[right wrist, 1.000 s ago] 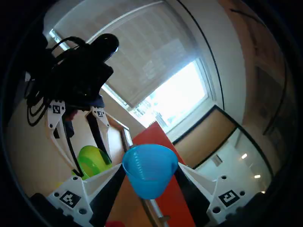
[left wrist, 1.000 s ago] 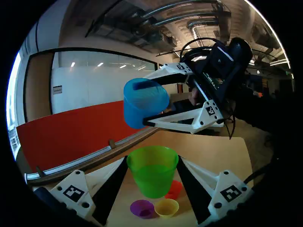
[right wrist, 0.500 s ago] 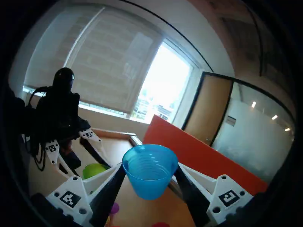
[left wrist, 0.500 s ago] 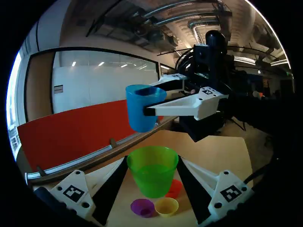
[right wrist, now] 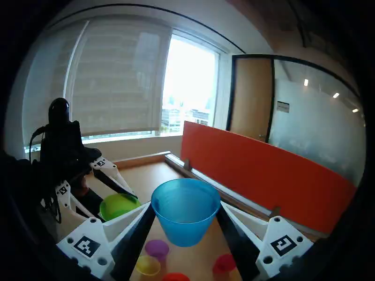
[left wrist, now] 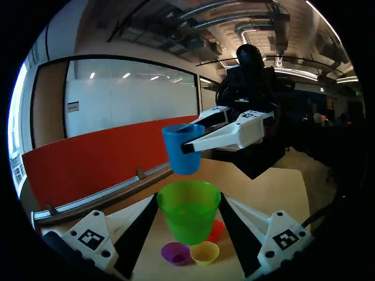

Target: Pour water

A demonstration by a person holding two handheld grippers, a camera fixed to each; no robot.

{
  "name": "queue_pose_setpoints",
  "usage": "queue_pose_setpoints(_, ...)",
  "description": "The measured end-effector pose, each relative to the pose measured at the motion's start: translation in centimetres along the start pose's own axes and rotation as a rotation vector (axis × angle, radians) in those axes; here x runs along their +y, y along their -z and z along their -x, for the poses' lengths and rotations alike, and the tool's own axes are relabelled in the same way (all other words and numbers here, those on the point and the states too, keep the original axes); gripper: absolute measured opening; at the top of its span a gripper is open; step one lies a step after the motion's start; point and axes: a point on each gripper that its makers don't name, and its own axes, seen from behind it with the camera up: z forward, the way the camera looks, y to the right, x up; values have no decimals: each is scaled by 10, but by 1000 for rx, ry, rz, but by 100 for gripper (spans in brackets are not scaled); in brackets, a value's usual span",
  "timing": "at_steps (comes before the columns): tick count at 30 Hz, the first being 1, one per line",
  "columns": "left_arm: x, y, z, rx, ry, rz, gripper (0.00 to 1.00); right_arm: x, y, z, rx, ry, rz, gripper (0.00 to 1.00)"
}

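Now levelling off after the tilt. Holding the blue cup [right wrist: 185, 218] clamped between both fingers of the right gripper [right wrist: 185, 208], upright again with its mouth facing up, rather than tipped on its side as a second ago. Bringing it lower as well, from high above the green cup [left wrist: 189, 210] down to just over that cup's far rim, apart from it and not touching. Keeping the green cup pinched in the left gripper [left wrist: 189, 199], both fingers pressing its sides, steady and upright, seemingly raised off the table [left wrist: 262, 187], with no shift across the last second. Showing a faint level line partway up the green wall, so probably carrying some water already; not managing to judge the blue one's contents. Judging from the righted cup, finishing the pour rather than starting it, with setting both cups back down likely coming next. Leaving the small purple cup [left wrist: 175, 253], yellow cup [left wrist: 205, 253] and red cup [left wrist: 216, 230] standing on the table beneath, close together. Watching for drips off the blue rim while passing over them, and for knocking the two rims together at this closeness.
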Motion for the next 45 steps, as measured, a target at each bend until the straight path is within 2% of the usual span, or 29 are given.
queue_pose_setpoints(5, 1, 1, 5, -24, 9, 9, 89, -1, 7, 8, -24, -4, -6, 90)
queue_pose_setpoints(12, 4, 6, 18, -70, -1, 11, 89, 3, 17, 35, -97, 6, 21, 90)
queue_pose_setpoints(23, 11, 17, 48, -161, -17, 12, 89, -14, 31, 74, -176, -24, -25, 90)
queue_pose_setpoints(29, 17, 22, 69, -217, -23, 23, 89, -24, 38, 105, -230, -17, -53, 90)
queue_pose_setpoints(35, 25, 24, 94, -261, -12, 34, 89, -25, 43, 134, -275, -5, -45, 90)
queue_pose_setpoints(41, 33, 26, 123, -319, -21, 47, 89, -38, 46, 156, -307, -12, -88, 90)
queue_pose_setpoints(45, 38, 26, 136, -339, -20, 56, 89, -43, 48, 173, -333, 6, -102, 91)
